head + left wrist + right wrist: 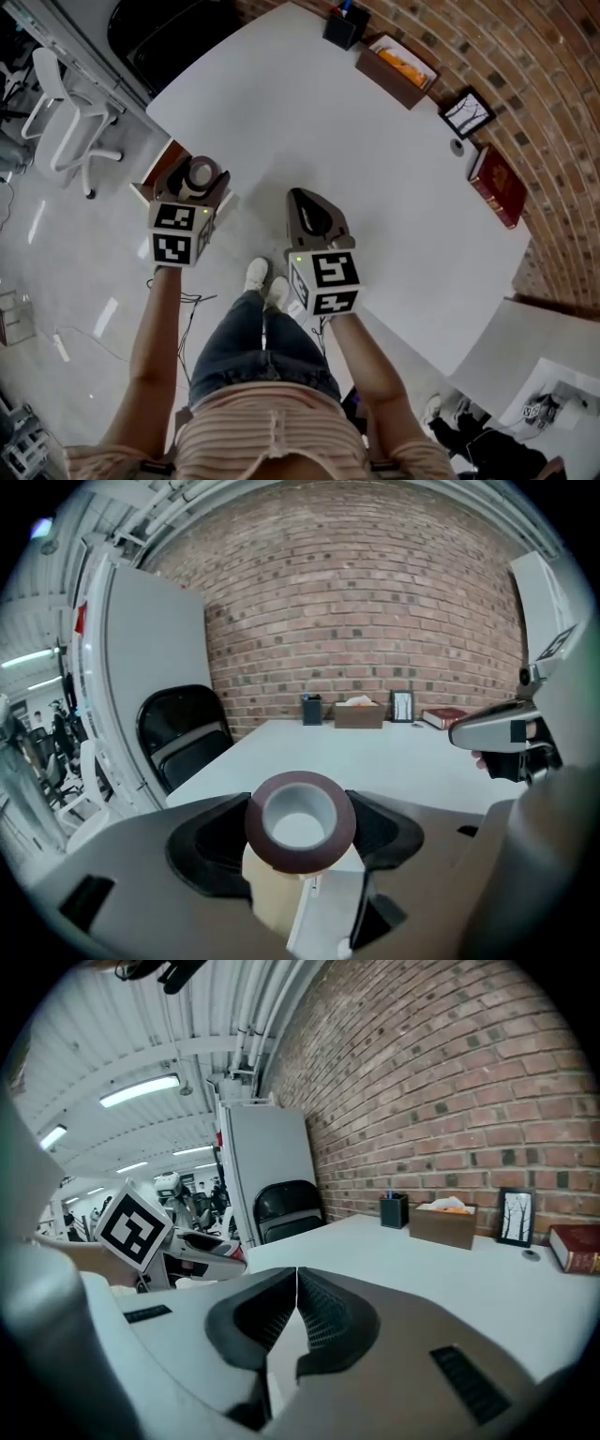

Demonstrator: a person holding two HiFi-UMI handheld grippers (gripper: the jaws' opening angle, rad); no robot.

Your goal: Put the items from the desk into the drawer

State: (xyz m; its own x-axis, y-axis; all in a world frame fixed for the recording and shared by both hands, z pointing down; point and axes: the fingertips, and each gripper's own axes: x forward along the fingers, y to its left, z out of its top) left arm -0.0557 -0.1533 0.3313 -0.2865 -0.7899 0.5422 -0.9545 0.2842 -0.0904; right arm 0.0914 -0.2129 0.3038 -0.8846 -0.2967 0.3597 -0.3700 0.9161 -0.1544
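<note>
A brown tape roll (300,862) with a grey core sits clamped between the jaws of my left gripper (300,822). In the head view that gripper (200,176) and the tape roll (201,172) hang over an open wooden drawer (153,178) at the white desk's (309,122) left edge. The drawer's pale inside (267,897) shows below the roll. My right gripper (302,199) hovers over the desk's near part. Its jaws (297,1283) meet with nothing between them. Along the far side of the desk stand a black pen holder (346,23), a brown tissue box (397,68), a small picture frame (467,112) and a red book (499,185).
A brick wall (525,84) runs behind the desk. A black chair (169,37) stands at the desk's far left corner and a white chair (66,112) on the floor to the left. The person's legs and shoes (265,281) are beside the drawer.
</note>
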